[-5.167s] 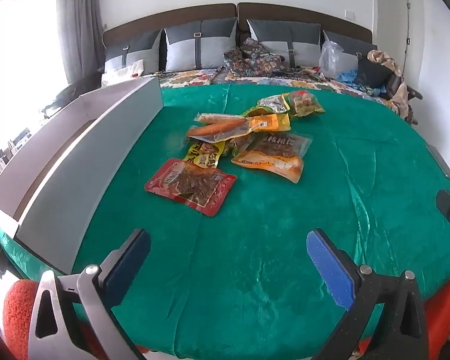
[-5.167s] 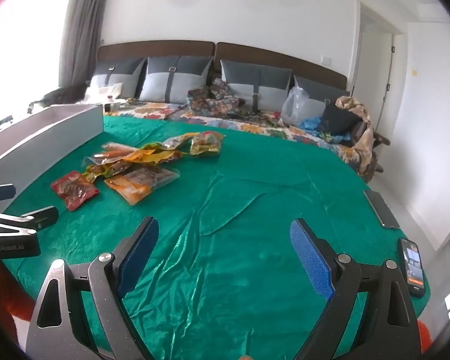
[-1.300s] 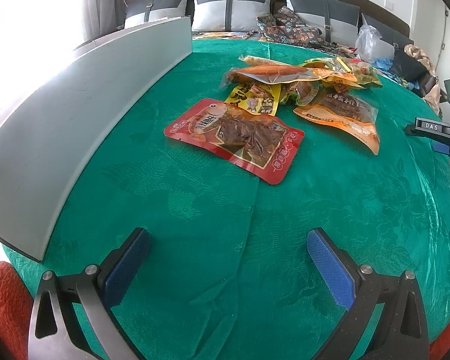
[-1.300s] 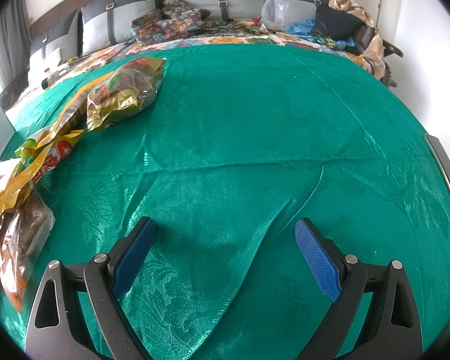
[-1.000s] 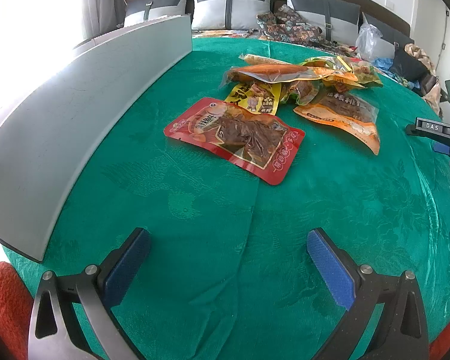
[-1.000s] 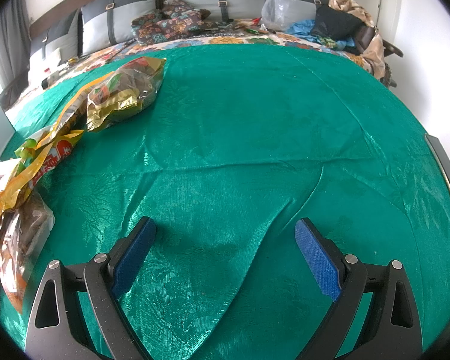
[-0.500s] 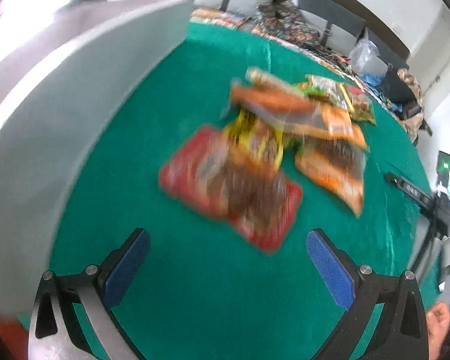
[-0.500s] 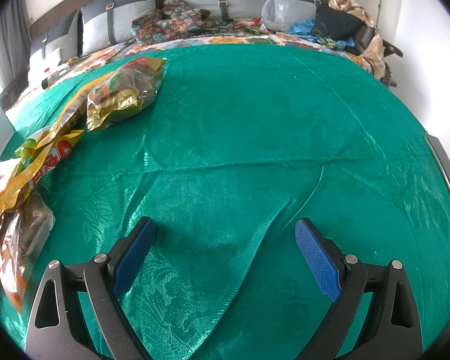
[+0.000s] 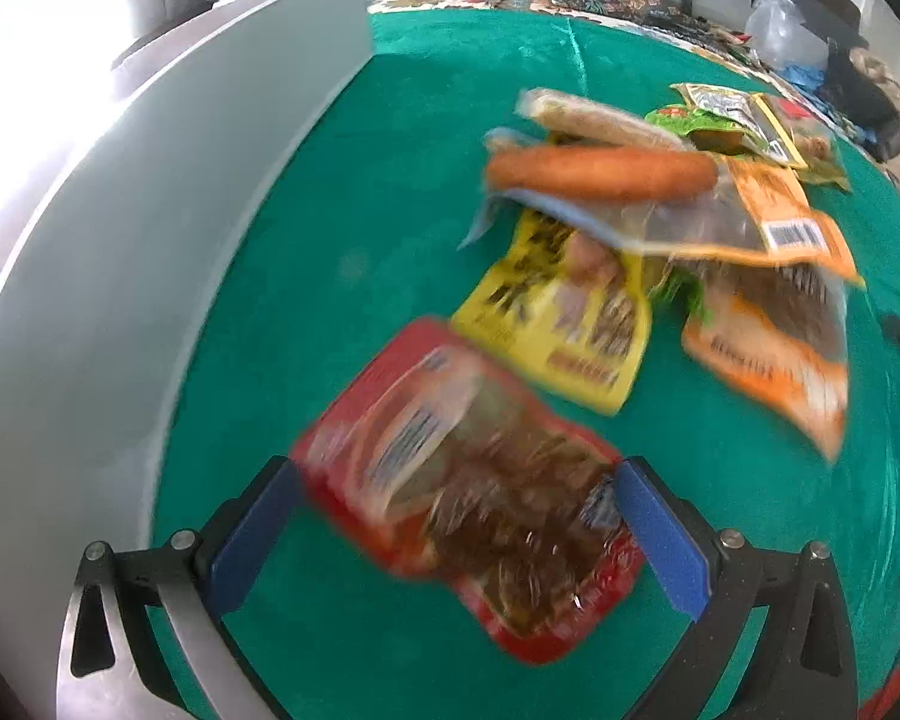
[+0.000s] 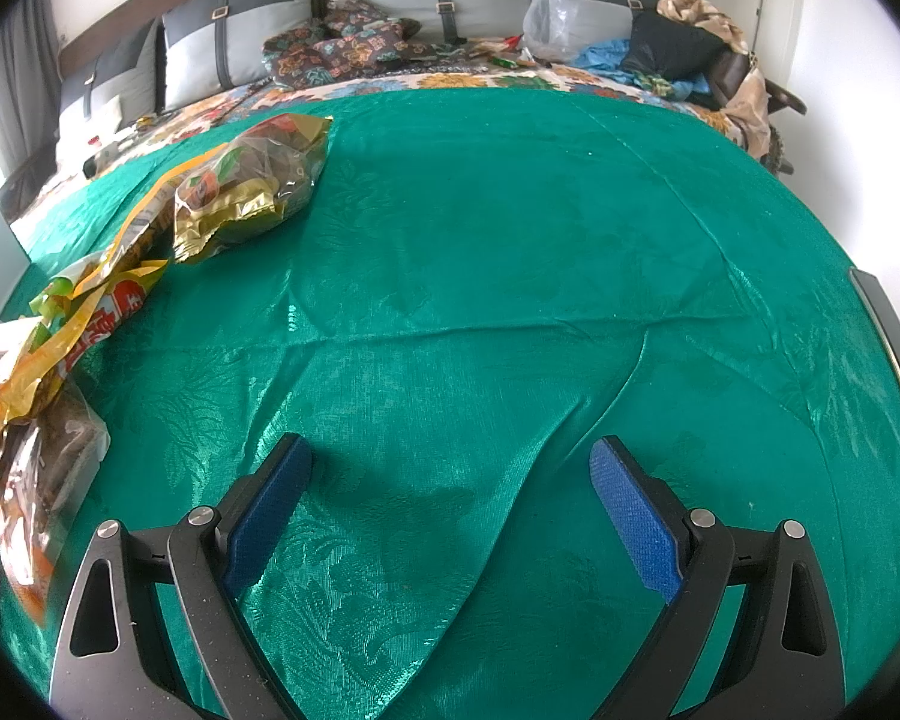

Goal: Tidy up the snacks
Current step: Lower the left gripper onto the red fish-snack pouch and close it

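My left gripper point(image 9: 456, 501), jaws spread wide, straddles the red snack pouch point(image 9: 468, 486), its long axis running diagonally between my fingers; my right gripper point(image 10: 450, 486) gapes empty.

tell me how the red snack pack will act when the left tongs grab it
The red pack looks like a flat, thin film pouch, so it will probably flop and sag from whichever edge is gripped. Its glossy film may slip between the pads. It seems light and should not roll. The left tongs stand open around it.
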Action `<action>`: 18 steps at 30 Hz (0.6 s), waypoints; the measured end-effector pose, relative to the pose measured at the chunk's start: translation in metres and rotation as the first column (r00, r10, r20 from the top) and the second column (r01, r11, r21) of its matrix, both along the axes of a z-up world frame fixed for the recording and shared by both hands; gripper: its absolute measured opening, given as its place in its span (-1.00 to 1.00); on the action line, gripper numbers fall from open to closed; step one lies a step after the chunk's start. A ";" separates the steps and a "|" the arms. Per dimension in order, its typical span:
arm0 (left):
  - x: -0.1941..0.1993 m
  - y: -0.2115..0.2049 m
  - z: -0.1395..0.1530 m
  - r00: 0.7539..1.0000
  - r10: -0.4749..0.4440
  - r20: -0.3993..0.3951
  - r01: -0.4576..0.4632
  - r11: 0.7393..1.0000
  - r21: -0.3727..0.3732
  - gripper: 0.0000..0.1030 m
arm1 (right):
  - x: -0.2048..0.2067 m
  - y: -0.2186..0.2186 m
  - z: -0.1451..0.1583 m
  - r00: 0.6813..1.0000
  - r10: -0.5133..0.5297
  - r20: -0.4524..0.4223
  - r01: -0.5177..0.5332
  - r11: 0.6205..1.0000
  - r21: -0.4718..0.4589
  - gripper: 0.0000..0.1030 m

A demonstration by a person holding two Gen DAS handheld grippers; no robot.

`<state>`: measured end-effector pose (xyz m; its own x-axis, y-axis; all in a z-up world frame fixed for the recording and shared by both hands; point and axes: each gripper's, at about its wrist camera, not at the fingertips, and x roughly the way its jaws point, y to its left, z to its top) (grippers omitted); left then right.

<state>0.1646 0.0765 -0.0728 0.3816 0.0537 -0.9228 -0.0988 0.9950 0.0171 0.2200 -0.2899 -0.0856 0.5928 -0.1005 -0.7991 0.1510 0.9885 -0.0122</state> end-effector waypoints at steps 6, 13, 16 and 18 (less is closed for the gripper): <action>-0.018 0.036 0.014 0.997 0.078 -0.009 -0.078 0.988 -0.137 0.99 | 0.000 0.000 0.000 1.000 0.000 0.000 0.000 1.000 0.000 0.87; 0.002 0.004 -0.003 0.992 0.121 -0.044 -0.127 0.971 -0.202 0.99 | -0.002 0.001 0.002 1.000 0.000 0.000 0.000 1.000 0.000 0.87; 0.017 -0.013 -0.006 0.993 0.111 -0.035 -0.114 0.987 -0.109 0.99 | -0.002 0.000 0.002 1.000 0.000 0.000 0.000 1.000 0.000 0.87; 0.023 -0.027 -0.011 0.998 0.052 -0.041 -0.053 0.998 -0.027 1.00 | 0.000 0.000 0.000 1.000 0.000 0.000 0.000 1.000 0.000 0.87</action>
